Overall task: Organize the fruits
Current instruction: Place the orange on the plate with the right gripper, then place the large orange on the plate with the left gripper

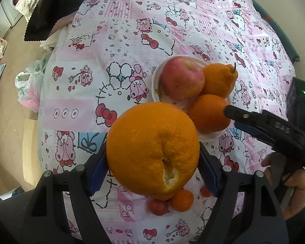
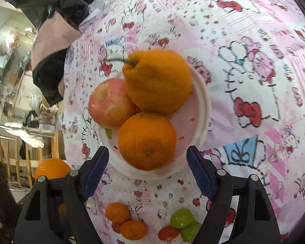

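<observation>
My left gripper (image 1: 152, 154) is shut on a big orange (image 1: 153, 150) with a torn patch of peel, and holds it above the patterned tablecloth (image 1: 116, 46). Beyond it a white plate (image 1: 155, 81) holds a red apple (image 1: 182, 77), a bumpy stemmed tangerine (image 1: 219, 79) and a round orange (image 1: 208, 112). My right gripper (image 2: 147, 162) is open, just short of the round orange (image 2: 147, 140), and its pads (image 2: 95, 168) do not touch the fruit. From the left wrist view the right gripper (image 1: 232, 117) comes in from the right, by that orange.
Small tangerines (image 2: 118, 212), green fruits (image 2: 182, 217) and a red tomato (image 2: 167, 232) lie on the cloth near the plate's front. Dark and pink cloths (image 1: 50, 20) hang at the table's far left corner. A plastic bag (image 1: 28, 89) sits on the floor beyond the left edge.
</observation>
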A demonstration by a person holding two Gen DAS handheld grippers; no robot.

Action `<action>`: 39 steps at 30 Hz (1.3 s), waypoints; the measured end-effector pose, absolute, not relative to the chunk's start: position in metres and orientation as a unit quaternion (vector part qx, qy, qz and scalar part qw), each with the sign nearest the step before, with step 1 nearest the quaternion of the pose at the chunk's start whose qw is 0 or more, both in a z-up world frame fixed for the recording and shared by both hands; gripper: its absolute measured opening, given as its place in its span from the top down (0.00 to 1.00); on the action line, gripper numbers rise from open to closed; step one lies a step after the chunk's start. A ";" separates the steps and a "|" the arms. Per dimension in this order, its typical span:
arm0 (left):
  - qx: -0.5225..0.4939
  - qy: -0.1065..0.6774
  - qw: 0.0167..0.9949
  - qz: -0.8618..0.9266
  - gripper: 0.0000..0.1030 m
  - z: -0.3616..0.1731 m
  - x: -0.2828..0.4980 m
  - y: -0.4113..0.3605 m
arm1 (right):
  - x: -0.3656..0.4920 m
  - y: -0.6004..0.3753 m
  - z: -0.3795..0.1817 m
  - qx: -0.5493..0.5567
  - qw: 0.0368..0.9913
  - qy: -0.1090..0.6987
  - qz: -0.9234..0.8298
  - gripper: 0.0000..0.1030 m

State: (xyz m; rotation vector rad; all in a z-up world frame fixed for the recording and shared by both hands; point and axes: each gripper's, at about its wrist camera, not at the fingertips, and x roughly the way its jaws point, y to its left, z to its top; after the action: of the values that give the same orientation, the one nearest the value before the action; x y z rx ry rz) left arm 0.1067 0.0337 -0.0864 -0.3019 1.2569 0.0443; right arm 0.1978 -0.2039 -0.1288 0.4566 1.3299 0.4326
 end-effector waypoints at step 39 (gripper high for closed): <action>-0.113 0.651 0.750 -0.023 0.26 -0.148 0.344 -0.039 | 0.193 -0.297 -0.084 0.321 0.747 0.560 0.158 0.11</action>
State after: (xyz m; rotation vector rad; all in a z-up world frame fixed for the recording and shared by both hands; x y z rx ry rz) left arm 0.3437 -0.0391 -0.1475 -0.2479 1.4227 -0.0493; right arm 0.1933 -0.2970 -0.0839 0.7032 1.2259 0.3451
